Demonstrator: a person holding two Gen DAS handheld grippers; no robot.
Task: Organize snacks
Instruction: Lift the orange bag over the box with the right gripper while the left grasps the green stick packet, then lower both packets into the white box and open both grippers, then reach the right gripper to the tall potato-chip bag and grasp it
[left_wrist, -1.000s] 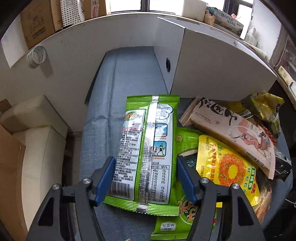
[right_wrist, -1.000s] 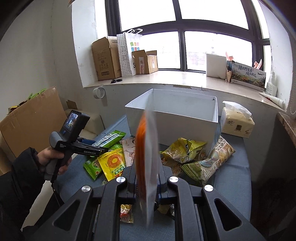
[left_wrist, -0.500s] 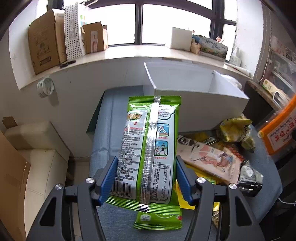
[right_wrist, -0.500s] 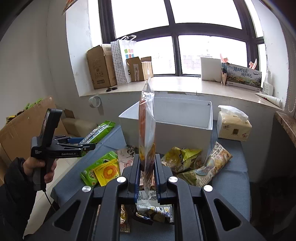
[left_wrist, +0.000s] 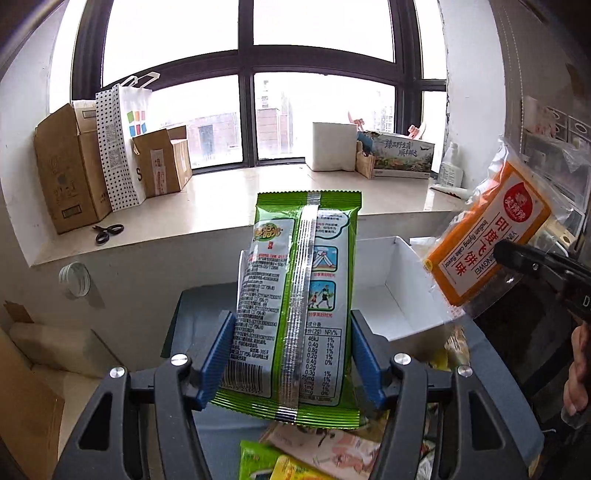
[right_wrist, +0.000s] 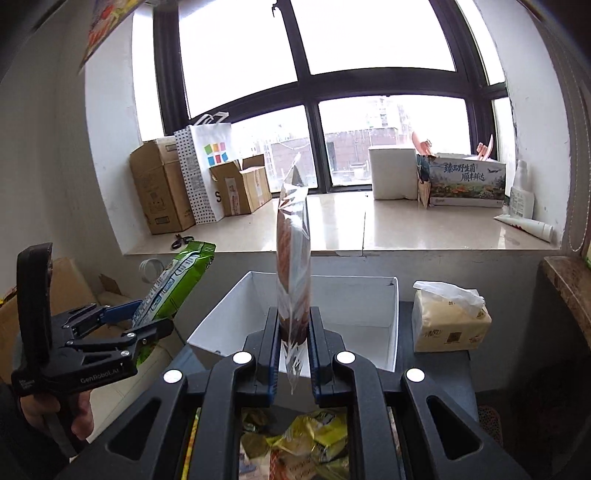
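My left gripper is shut on a green snack packet, held up with its printed back toward the camera. The same packet shows in the right wrist view at the left. My right gripper is shut on an orange snack packet in clear wrap, held edge-on and upright. That orange packet also shows in the left wrist view at the right. An open white box stands just beyond both grippers on the grey surface. It also shows in the left wrist view.
Loose snack packets lie on the grey surface below the grippers. A tissue pack sits right of the box. Cardboard boxes, a dotted bag and scissors rest on the window sill.
Both grippers have risen and tilted up with their packets. The left gripper lifted the green packet off the pile. The views now look over the white box toward the window.
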